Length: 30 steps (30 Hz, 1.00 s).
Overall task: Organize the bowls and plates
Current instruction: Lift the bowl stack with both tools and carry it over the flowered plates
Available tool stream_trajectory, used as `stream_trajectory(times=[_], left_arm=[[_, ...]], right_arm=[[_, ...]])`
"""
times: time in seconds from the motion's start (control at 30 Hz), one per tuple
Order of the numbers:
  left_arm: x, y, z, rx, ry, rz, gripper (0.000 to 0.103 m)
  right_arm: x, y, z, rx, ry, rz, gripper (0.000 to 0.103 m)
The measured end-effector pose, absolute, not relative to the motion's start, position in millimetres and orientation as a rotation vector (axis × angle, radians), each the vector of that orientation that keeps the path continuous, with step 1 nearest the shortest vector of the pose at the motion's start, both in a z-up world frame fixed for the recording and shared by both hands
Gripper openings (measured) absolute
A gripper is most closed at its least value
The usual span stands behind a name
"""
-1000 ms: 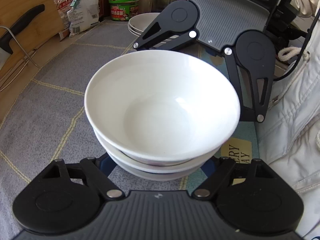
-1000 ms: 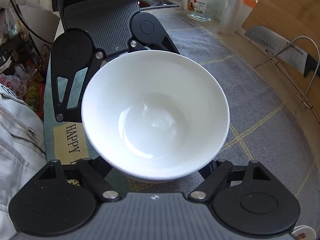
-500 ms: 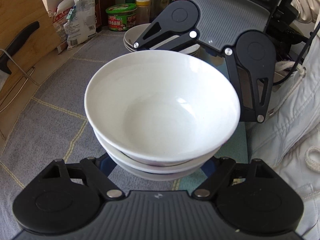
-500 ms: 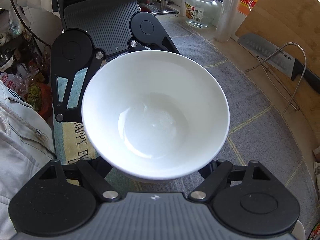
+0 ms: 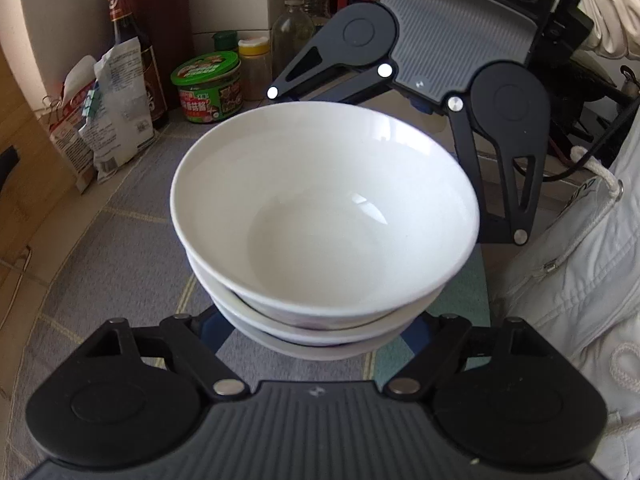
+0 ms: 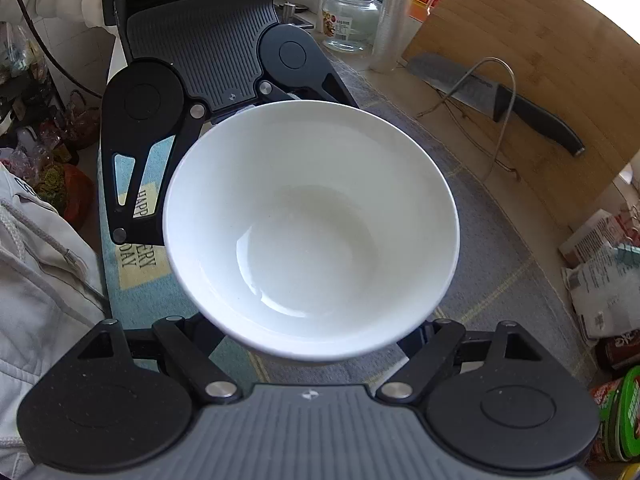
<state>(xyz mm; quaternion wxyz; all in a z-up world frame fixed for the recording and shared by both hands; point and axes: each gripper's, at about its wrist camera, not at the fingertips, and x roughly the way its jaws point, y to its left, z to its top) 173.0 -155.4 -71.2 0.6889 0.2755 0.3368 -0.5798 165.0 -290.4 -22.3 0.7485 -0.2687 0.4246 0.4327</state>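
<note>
A stack of white bowls (image 5: 324,216) hangs above the grey mat (image 5: 120,248), clamped from opposite sides: the left gripper (image 5: 316,340) grips it at six o'clock in its own view, and the right gripper (image 6: 316,344) holds the far side, toward twelve.

The bowls (image 5: 324,216) are plain white. The cloth (image 5: 120,256) is grey with thin yellow lines. The tub (image 5: 208,88) has a green lid.
</note>
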Motion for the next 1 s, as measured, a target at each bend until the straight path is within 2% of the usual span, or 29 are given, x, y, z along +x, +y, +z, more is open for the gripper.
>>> stream_trajectory(times=[0.47, 1.0], left_arm=[[192.9, -246.9, -68.4, 0.659, 0.695, -1.348, 0.084], [213.7, -291.6, -93.6, 0.668, 0.721, -1.352, 0.084]], right_arm=[[173.2, -374.4, -16.0, -0.588, 0.931, 0.848, 0.088], [189.6, -414.3, -40.8, -0.586, 0.976, 0.823, 0.088]])
